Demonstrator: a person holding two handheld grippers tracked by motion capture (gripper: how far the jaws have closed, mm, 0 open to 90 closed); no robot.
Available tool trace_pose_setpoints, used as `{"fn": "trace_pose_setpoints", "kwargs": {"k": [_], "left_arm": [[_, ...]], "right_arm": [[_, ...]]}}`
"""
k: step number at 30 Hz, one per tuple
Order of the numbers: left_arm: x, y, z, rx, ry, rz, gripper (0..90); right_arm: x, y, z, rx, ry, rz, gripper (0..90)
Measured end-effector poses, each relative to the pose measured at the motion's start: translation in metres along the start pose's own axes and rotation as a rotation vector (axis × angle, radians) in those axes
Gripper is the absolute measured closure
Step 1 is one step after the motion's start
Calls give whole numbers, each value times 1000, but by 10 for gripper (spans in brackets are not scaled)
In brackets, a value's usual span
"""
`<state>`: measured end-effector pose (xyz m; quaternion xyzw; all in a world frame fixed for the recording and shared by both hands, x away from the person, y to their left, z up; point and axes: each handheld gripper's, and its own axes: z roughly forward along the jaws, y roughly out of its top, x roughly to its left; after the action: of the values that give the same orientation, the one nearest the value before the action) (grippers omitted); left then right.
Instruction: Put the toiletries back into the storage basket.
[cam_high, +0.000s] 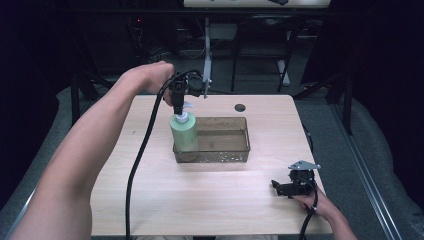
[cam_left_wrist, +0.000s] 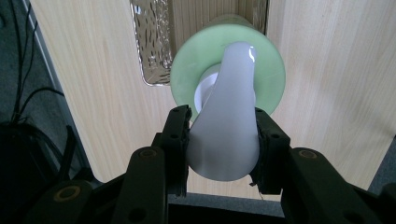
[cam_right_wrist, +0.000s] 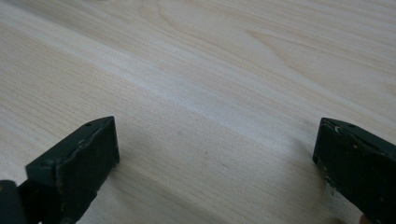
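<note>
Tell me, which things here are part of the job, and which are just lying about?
In the job:
- green bottle, gripped by its white pump
- left gripper, shut on that pump
- clear tray, where the bottle stands at the left end

Lying about:
- right gripper, open, resting on the table
- metal stand behind the table

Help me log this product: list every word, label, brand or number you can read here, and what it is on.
None: no readable text anywhere.
Green bottle: plain side, no label visible.
White pump head, clamped in the left gripper: blank.
Clear tray and table: no markings.
</note>
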<state>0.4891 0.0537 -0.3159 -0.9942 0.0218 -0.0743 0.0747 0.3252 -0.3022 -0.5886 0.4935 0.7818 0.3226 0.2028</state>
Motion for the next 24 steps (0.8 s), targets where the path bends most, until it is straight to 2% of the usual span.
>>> {"fn": "trace_pose_setpoints", "kwargs": {"k": [5, 9, 17, 24], "left_arm": [[-1, 0, 4, -3, -3, -3, 630], [0, -2, 5, -18, 0, -20, 630], [0, -9, 6, -78, 4, -47, 629], [0, -10, 6, -86, 8, -58, 627]], "right_arm": [[0, 0, 0, -2, 0, -1, 0], [0, 0, 0, 0, -2, -2, 0], [0, 0, 0, 1, -3, -3, 0], [0, 0, 0, 1, -3, -3, 0]]}}
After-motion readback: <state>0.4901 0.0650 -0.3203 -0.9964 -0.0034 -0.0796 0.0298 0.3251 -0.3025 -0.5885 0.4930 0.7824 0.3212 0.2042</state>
